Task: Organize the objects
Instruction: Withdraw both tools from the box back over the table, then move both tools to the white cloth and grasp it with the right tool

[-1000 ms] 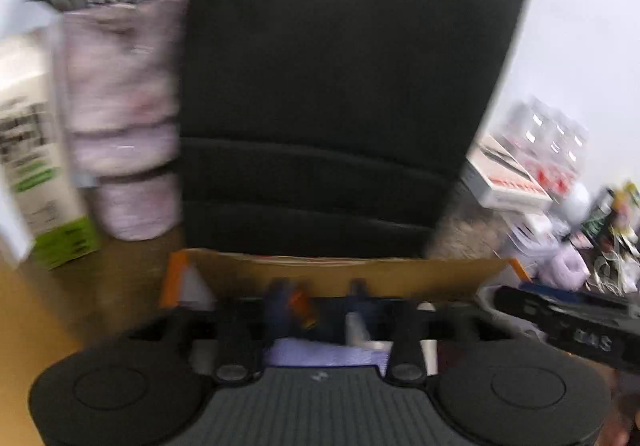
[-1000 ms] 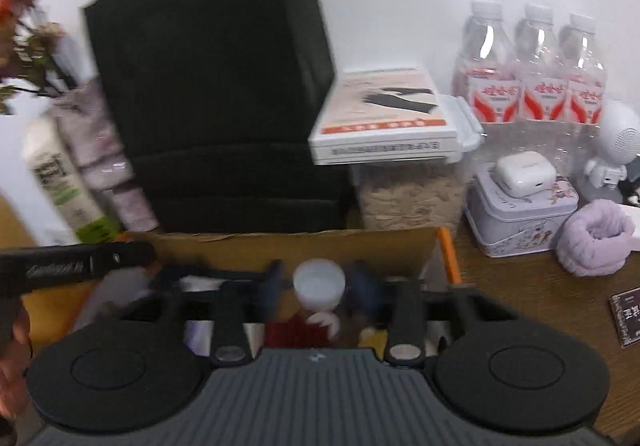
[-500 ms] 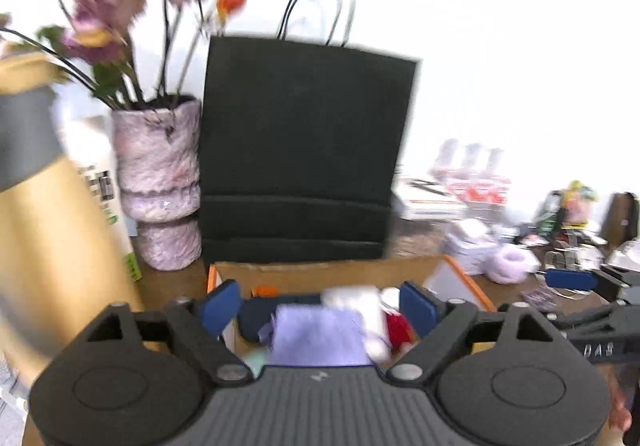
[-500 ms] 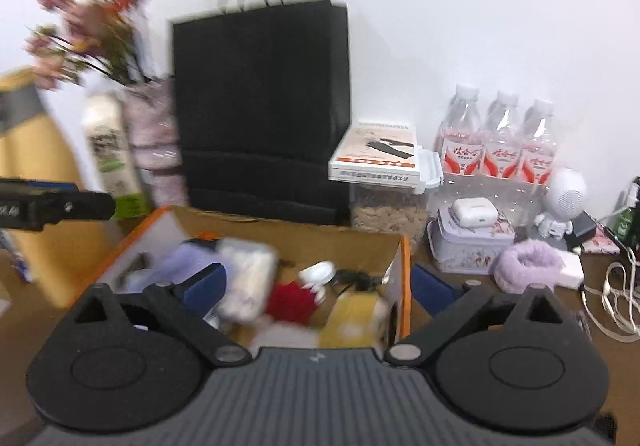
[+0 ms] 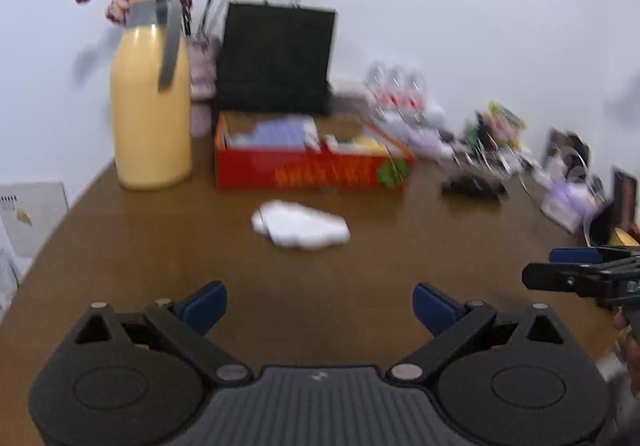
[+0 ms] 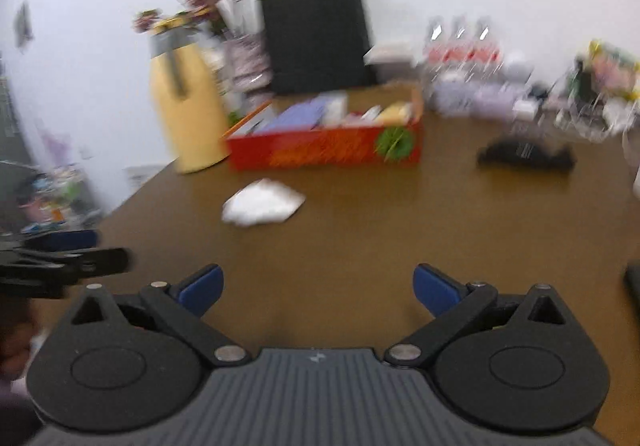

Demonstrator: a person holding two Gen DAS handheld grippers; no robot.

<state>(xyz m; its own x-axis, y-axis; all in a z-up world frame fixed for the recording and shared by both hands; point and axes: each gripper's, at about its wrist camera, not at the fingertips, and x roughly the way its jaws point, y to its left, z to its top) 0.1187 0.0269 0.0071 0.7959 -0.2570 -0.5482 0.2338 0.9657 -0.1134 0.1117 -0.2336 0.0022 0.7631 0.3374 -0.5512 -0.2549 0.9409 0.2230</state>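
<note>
In the left wrist view, the left gripper [image 5: 320,306] is seen over bare brown table [image 5: 160,254], its jaws opening, already spread wide, with nothing between the blue fingertips [image 5: 206,305]. Well ahead, an open red cardboard box [image 5: 312,169] stands on the table, packed with items; a pale purple item [image 5: 280,133] lies at its left end. Orange lettering across the box front is too blurred to be read, and a green round mark is seen at the front's right end. A crumpled white cloth [image 5: 300,226] lies on the table just in front of the box. A yellow thermos jug [image 5: 150,101] with a grey handle stands left of the box, and a black paper bag [image 5: 276,57] behind it. The right gripper [image 5: 576,266] shows at the right edge.

In the right wrist view, the right gripper [image 6: 318,286] is likewise held wide apart and empty over the table [image 6: 400,226]. The red box [image 6: 324,149], white cloth [image 6: 262,201], jug [image 6: 188,109] and bag [image 6: 316,37] are seen again, all blurred. A black object [image 6: 524,153] lies to the right of the box. Labelled water bottles [image 6: 460,45] stand at the wall, their writing illegible.
</note>
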